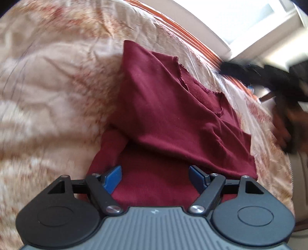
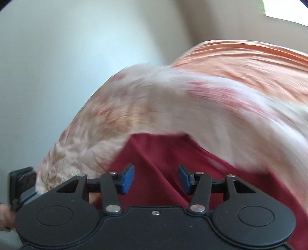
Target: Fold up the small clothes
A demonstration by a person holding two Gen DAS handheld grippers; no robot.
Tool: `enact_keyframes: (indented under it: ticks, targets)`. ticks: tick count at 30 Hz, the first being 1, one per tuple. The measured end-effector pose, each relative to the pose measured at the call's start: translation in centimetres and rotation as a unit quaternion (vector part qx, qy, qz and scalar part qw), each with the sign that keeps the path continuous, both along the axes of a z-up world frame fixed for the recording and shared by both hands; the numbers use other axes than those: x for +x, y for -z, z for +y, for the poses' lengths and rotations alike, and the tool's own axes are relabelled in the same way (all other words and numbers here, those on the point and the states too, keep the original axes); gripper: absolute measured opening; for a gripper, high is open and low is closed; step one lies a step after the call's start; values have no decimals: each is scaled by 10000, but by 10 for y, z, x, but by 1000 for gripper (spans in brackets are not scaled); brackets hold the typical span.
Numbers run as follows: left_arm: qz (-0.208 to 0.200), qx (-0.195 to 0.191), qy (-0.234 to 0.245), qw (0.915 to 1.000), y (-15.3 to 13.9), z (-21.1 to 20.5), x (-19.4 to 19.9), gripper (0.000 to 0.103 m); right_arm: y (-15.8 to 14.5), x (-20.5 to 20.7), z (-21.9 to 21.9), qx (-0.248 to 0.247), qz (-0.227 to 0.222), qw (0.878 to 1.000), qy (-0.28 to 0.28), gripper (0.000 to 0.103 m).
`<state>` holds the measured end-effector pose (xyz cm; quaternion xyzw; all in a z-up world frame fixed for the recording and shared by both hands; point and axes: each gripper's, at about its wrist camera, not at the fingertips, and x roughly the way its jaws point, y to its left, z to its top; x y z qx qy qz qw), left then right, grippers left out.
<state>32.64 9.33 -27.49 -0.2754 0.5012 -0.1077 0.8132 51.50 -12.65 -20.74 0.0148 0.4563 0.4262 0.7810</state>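
Observation:
A dark red small garment (image 1: 165, 115) lies on a cream and orange patterned bedspread (image 1: 48, 86), partly folded over itself with a ragged cut edge showing. My left gripper (image 1: 155, 177) is open just above its near part, blue pads (image 1: 113, 177) spread apart with nothing between them. In the right wrist view the same red garment (image 2: 154, 163) lies under my right gripper (image 2: 156, 177), which is open and empty. The right gripper also shows as a dark blurred shape at the right of the left wrist view (image 1: 279, 80).
The bedspread (image 2: 192, 107) fills most of both views, blurred in the right wrist view. An orange striped bed edge (image 1: 192, 38) runs along the far side. A pale wall (image 2: 67, 57) and a bright window (image 1: 240, 17) lie beyond.

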Motion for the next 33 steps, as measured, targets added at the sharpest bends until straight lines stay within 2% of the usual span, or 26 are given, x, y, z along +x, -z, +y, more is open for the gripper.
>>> enact_keyframes:
  ticks: [3, 6, 9, 12, 14, 17, 19, 21, 22, 23, 24, 26, 29, 31, 33]
  targets:
    - [-39, -200, -113, 9997, 1, 7, -8, 81, 14, 33, 72, -13, 176, 9987, -483, 50]
    - [-121, -301, -195, 9993, 1, 14, -11, 82, 28, 54, 119, -102, 485, 9960, -738, 39]
    - [-162, -440, -276, 9985, 4, 22, -10, 82, 42, 60, 140, -438, 648, 9926, -927, 30]
    - [-240, -524, -309, 9979, 3, 25, -3, 82, 57, 57, 145, -508, 893, 9889, -1072, 4]
    - [-260, -530, -310, 9978, 5, 24, 2, 83, 58, 57, 140, -374, 936, 9890, -1081, 1]
    - [-151, -493, -279, 9983, 13, 22, 10, 84, 57, 65, 111, -117, 934, 9953, -241, 1]
    - [-161, -442, -250, 9986, 15, 19, 9, 84, 68, 72, 86, -65, 1046, 9935, 435, 1]
    - [-244, -453, -262, 9983, 10, 20, 7, 84, 79, 71, 71, -70, 1141, 9910, 703, 3]
    - [-326, -464, -303, 9979, 4, 22, 6, 84, 83, 70, 65, 56, 1241, 9888, 823, 14]
    - [-426, -481, -339, 9974, -1, 24, 6, 84, 85, 69, 60, 222, 1355, 9860, 947, 33]
    - [-560, -511, -397, 9963, -8, 28, 6, 84, 85, 68, 55, 434, 1478, 9820, 1096, 38]
    - [-810, -577, -484, 9939, -21, 34, 8, 84, 75, 65, 43, 809, 1410, 9786, 1266, 43]
    - [-1156, -762, -468, 9893, -36, 37, 21, 87, 59, 55, 31, 993, 1208, 9807, 1176, 44]
    - [-1310, -779, -294, 9879, -40, 31, 36, 90, 54, 46, 22, 1024, 1229, 9814, 1063, 44]
    - [-1304, -649, 21, 9893, -35, 17, 54, 92, 58, 39, 11, 1181, 1430, 9776, 992, 44]
